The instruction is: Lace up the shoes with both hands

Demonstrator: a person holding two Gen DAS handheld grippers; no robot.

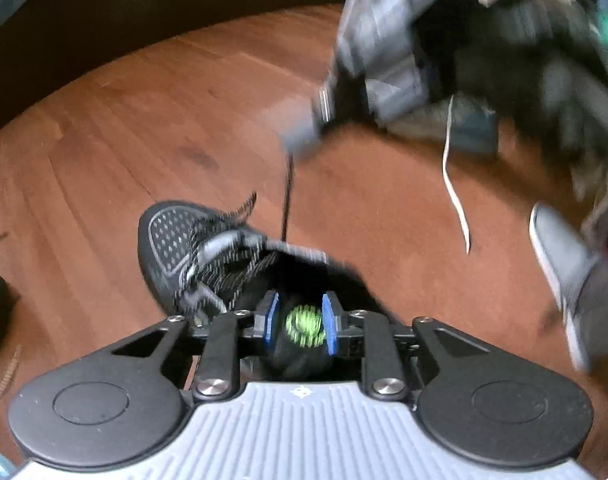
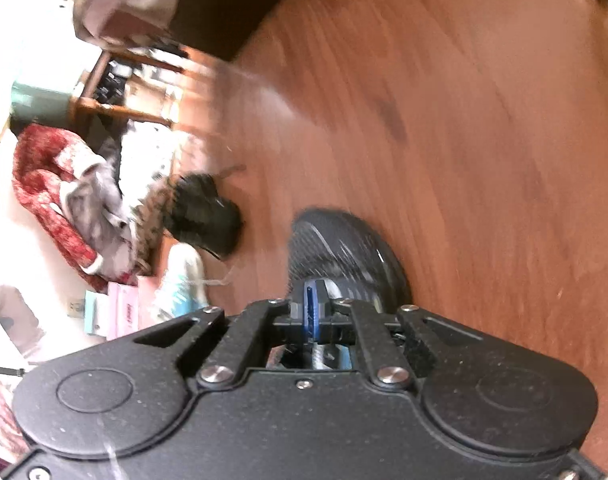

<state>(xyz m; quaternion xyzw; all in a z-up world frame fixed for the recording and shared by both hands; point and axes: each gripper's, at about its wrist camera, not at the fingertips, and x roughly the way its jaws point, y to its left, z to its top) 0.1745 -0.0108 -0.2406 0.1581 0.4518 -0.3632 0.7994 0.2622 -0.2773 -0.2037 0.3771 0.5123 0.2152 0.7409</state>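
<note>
The left claw is seen clamped on the heel of the black mesh sneaker, its blue pads pressed to either side of a round green-striped logo at the back of the shoe. From that grip the sneaker is stretched away from the camera, toe pointing up and to the left, sole down on the reddish-brown wooden floor. The black speckled shoelace is pulled taut upward from the eyelets on the right side of the tongue, up to the right claw, which is blurred by motion above the shoe; the lace end is held pinched there.

In the right wrist view, the right claw is shown clenched, blue pads pressed together with no gap; the lace itself cannot be made out between them. Just beyond the fingertips the black sneaker is seen, rounded and blurred, resting on the wooden floor.

Farther out, in the left view, a white lace is seen hanging from the blurred dark mass at upper right, and a grey slip-on shoe is placed at the right edge. In the right view, a second black shoe and a pale turquoise-and-white sneaker are lying well off to the left, beside a red patterned cloth heap.
</note>
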